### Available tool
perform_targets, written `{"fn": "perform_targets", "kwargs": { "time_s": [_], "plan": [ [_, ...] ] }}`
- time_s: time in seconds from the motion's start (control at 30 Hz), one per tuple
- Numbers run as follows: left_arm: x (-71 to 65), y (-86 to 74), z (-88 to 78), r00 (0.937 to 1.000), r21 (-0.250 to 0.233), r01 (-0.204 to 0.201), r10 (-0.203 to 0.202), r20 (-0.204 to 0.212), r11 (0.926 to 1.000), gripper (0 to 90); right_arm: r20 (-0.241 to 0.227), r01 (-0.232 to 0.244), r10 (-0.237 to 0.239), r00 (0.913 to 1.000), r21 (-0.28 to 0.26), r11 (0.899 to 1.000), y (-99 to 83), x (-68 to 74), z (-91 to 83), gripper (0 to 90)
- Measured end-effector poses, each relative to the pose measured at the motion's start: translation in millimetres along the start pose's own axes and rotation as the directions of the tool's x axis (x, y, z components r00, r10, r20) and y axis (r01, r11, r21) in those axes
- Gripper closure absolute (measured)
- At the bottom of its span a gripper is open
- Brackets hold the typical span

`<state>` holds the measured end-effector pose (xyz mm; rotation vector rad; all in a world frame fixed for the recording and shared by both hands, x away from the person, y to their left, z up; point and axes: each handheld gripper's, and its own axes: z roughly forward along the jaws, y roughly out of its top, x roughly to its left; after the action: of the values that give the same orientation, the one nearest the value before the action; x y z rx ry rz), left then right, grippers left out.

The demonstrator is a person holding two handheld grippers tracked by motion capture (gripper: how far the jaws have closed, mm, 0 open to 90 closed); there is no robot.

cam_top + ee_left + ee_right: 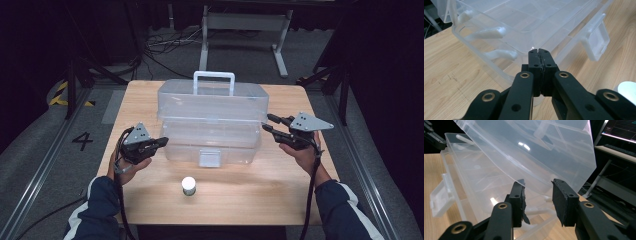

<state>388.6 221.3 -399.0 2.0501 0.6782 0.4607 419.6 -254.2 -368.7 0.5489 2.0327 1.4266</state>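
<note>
From above, the clear plastic box (pixel 210 127) sat mid-table with its lid (pixel 212 100) raised; your left gripper (pixel 161 142) was at its left end, your right gripper (pixel 267 123) at its right, and a small white cylinder (pixel 188 185) stood in front. In the left gripper view, your jaws were pressed together, empty, against the box's base wall (pixel 499 62). In the right gripper view, your jaws stood apart, straddling the lid's edge (pixel 536 187) without pressing it.

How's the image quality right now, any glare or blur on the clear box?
High view: dark surroundings, evenly lit table, clear box soft but readable. Left gripper view: sharp on the left claw, small glint on the box rim. Right gripper view: bright glare spots on the raised lid, right claw slightly soft.
</note>
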Motion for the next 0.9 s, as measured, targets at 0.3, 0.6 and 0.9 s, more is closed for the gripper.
{"fn": "perform_targets", "kwargs": {
  "time_s": [0.3,0.6,0.9],
  "plan": [
    [-0.6,0.6,1.0,1.0,-0.002,0.0,0.0,-0.004,1.0,88.6,0.069,0.019,-0.016,0.9975,-0.038,0.999,6.4,2.1,1.9,67.0],
    [0.0,0.3,1.3,1.0,-0.003,-0.001,0.001,-0.004,1.0,88.7,0.154,0.041,-0.03,0.9877,-0.067,0.997,11.9,7.0,6.5,68.3],
    [1.3,0.2,2.3,1.0,-0.003,0.003,-0.003,0.003,1.0,88.3,0.207,0.017,0.002,0.9784,-0.093,0.996,19.2,5.4,11.3,70.5]
  ]
}}
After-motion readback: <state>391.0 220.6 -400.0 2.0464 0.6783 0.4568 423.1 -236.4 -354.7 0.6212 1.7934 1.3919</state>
